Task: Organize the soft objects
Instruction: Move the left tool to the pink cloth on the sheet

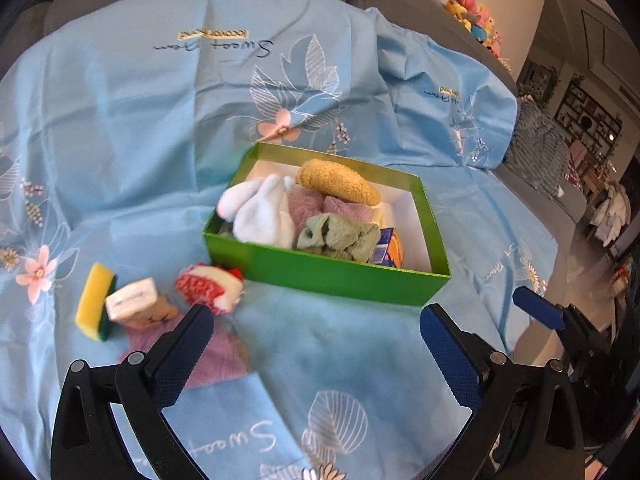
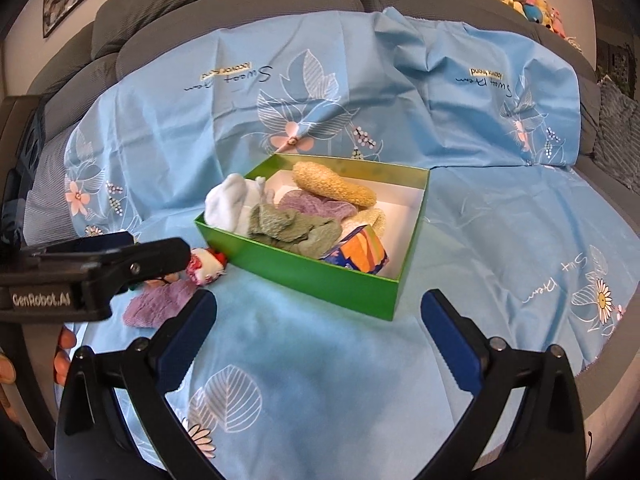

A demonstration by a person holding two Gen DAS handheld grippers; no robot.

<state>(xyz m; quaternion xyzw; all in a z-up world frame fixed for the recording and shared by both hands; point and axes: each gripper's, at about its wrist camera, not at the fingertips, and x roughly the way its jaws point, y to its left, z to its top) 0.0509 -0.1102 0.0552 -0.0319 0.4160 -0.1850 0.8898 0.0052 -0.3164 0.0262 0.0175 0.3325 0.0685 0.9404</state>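
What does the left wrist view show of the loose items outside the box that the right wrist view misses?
Only the left wrist view shows the yellow sponge and the white tissue pack beside it on the blue sheet.

Only the right wrist view shows the left tool from the side, its arm hiding those two items.

Both show the green box holding soft items, the red-and-white item just outside its near left corner, and the purple cloth on the sheet. The left tool and right tool are open and empty.

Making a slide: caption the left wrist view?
Open left tool faces a green box of soft items; purple cloth waits outside.
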